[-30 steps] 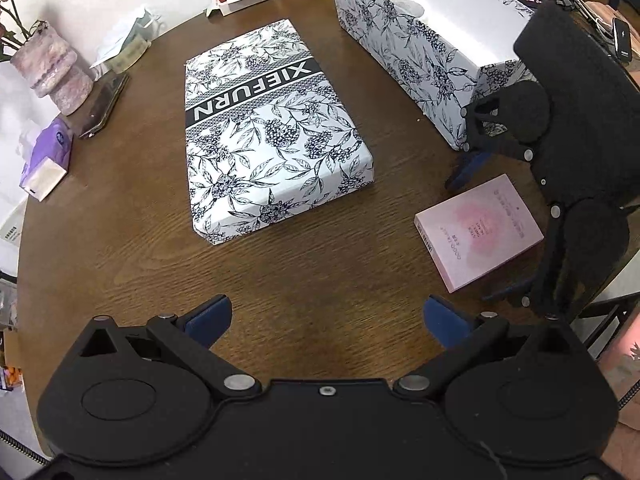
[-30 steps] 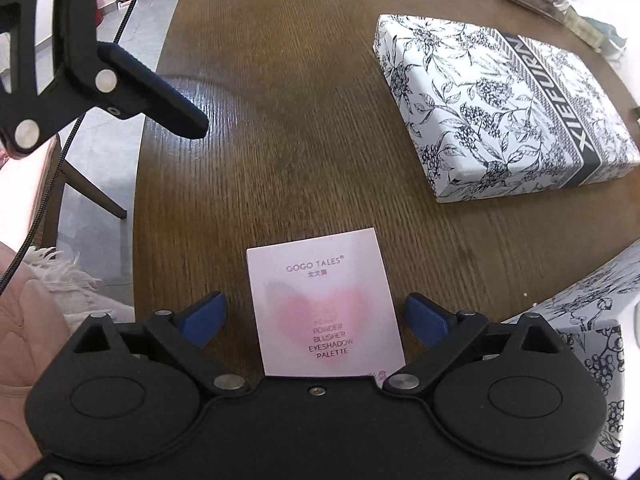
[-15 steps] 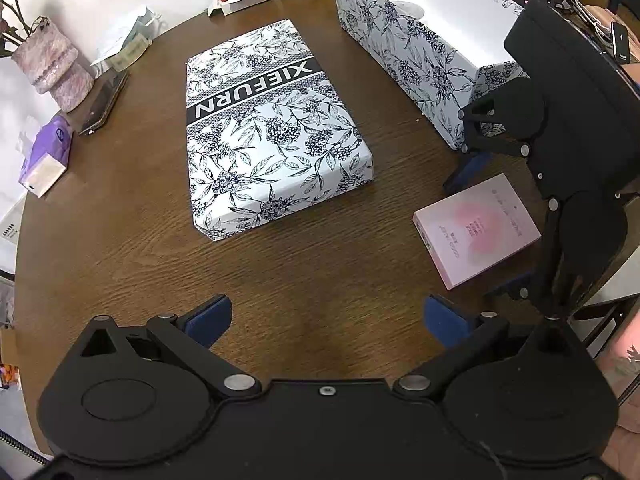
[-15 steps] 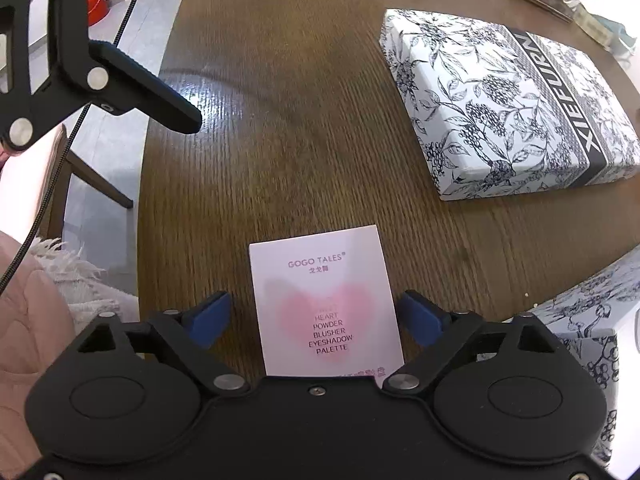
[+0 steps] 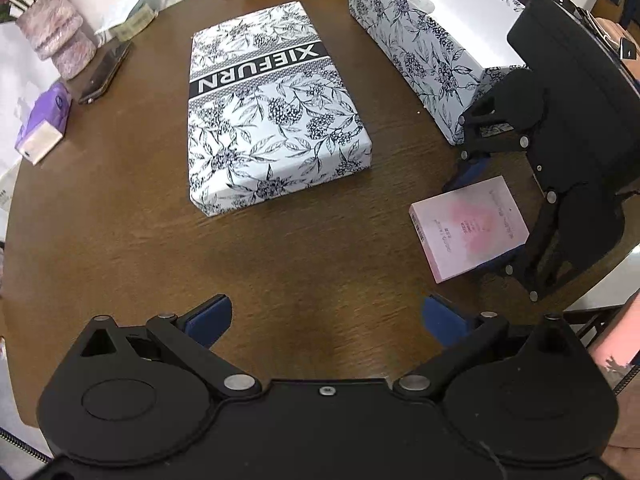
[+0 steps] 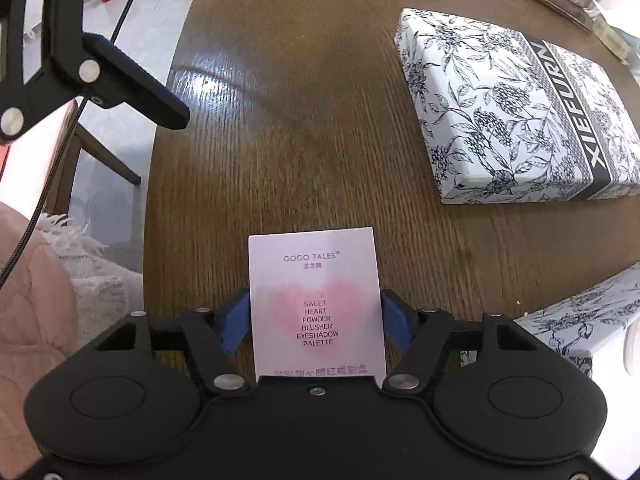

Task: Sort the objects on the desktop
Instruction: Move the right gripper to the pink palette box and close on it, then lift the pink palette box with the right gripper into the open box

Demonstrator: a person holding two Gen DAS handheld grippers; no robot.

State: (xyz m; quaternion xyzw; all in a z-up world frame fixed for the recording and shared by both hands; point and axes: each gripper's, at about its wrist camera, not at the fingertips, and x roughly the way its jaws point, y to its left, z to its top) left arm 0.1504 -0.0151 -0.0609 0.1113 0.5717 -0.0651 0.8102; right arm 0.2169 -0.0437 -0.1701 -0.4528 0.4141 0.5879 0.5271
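eyeshadow palette box, lower centre of frame, is being clamped at both edges by the right gripper; left gripper is being held wide, empty. open floral box, upper right, is not yet being filled.

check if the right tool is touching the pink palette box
Touching: the right wrist view shows the right tool with both blue pads pressed against the sides of the pink palette box.
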